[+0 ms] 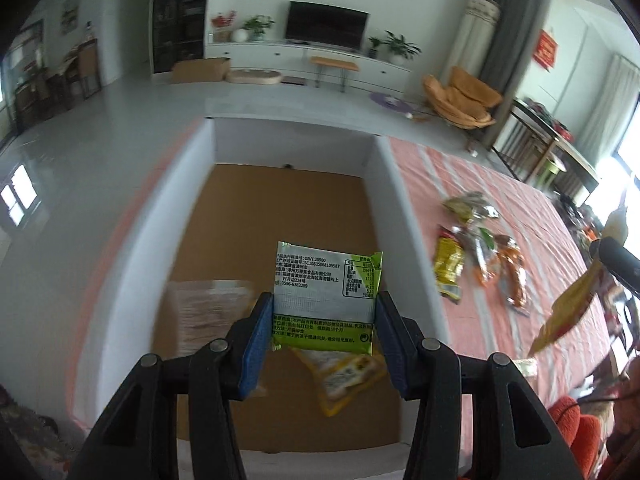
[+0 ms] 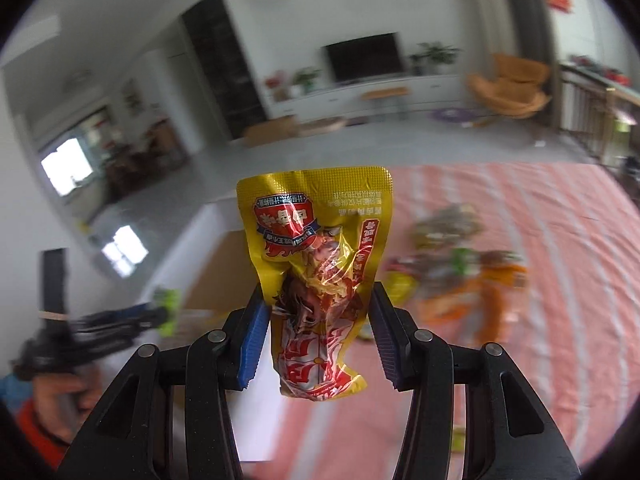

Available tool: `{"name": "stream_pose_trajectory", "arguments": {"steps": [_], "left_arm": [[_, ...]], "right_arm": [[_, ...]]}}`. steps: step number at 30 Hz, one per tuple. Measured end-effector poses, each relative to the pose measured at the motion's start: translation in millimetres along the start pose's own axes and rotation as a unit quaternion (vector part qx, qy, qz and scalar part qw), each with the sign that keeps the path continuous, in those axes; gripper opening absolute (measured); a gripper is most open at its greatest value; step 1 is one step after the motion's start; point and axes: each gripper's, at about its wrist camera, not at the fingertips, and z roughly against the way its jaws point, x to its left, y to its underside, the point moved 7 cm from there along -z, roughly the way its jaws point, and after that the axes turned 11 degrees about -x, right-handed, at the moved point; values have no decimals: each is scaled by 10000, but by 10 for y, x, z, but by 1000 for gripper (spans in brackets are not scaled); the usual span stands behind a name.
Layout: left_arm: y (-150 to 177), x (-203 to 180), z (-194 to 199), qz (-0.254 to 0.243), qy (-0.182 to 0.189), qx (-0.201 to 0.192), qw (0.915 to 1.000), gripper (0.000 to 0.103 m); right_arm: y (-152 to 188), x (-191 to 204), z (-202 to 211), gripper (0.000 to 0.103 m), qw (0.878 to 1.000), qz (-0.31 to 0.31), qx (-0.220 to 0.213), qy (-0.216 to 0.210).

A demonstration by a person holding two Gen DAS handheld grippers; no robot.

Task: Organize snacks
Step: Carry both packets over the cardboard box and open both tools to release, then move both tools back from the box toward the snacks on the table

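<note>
My left gripper is shut on a green and white snack packet and holds it above the open white box with a brown cardboard floor. A yellow snack packet lies inside the box under it. My right gripper is shut on a yellow and red snack pouch, held in the air over the table to the right of the box. That pouch also shows at the right of the left wrist view. The left gripper shows blurred at the left of the right wrist view.
A pile of several loose snack packets lies on the pink striped tablecloth right of the box; it also appears blurred in the right wrist view. A taped patch lies on the box floor. A living room lies beyond.
</note>
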Motion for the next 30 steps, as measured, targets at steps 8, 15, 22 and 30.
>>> {"name": "stream_pose_trajectory", "arguments": {"steps": [8,15,22,30], "left_arm": [[129,644,-91,465,-1026,-25,9936,99],[259,446,-209,464,-603,-2,9971,99],[199,-637,-336,-353,397,43,9986,99],[398,-1710,-274,-1139,1180,248,9861,99]], "right_arm": [[332,1095,-655,79,9831,86,853,-1619],[439,534,-619,78,9961,352,399,-704],[672,-611,-330,78,9929,460,148,1091],[750,-1259,84,78,9833,356,-77,1785]]}}
